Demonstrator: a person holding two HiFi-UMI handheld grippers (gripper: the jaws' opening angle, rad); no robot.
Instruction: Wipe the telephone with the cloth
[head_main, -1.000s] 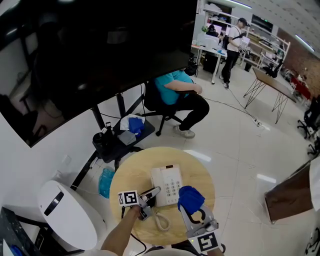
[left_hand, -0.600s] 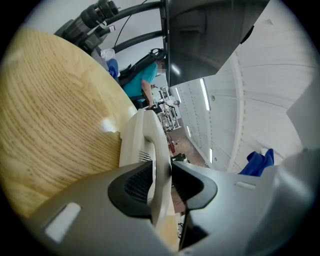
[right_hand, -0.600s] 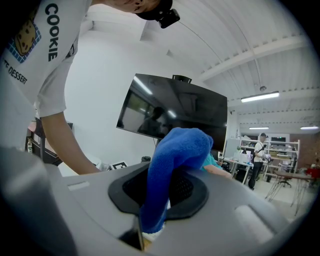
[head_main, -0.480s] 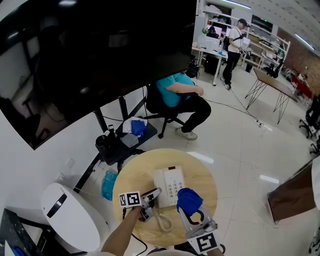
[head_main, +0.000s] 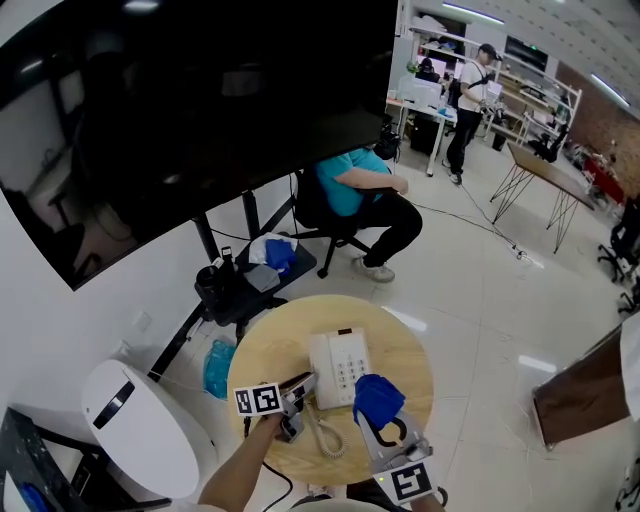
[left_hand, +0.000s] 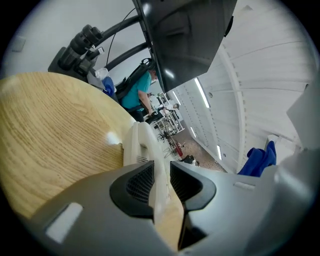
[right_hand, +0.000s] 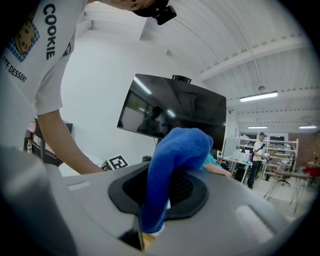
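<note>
A white telephone (head_main: 345, 362) lies on the round wooden table (head_main: 265, 350). My left gripper (head_main: 304, 386) is at the phone's left side. Its jaws are closing, and the cream handset (left_hand: 139, 145) stands edge-on between them, touching both pads. The coiled cord (head_main: 323, 436) loops toward me. At the phone's near right corner, my right gripper (head_main: 381, 414) is shut on a bunched blue cloth (head_main: 379, 395). In the right gripper view the cloth (right_hand: 175, 155) rises out of the jaws and hides the phone. The cloth (left_hand: 257, 157) also shows at the right of the left gripper view.
A large black screen (head_main: 200, 110) on a stand rises behind the table. A seated person (head_main: 360, 190) in a blue shirt is just beyond it. A white rounded machine (head_main: 130, 425) stands at the left. A blue bag (head_main: 214, 366) lies on the floor by the table.
Both grippers stay where they were, the left at the handset and the right holding the cloth by the phone. Only the head view has shifted slightly.
</note>
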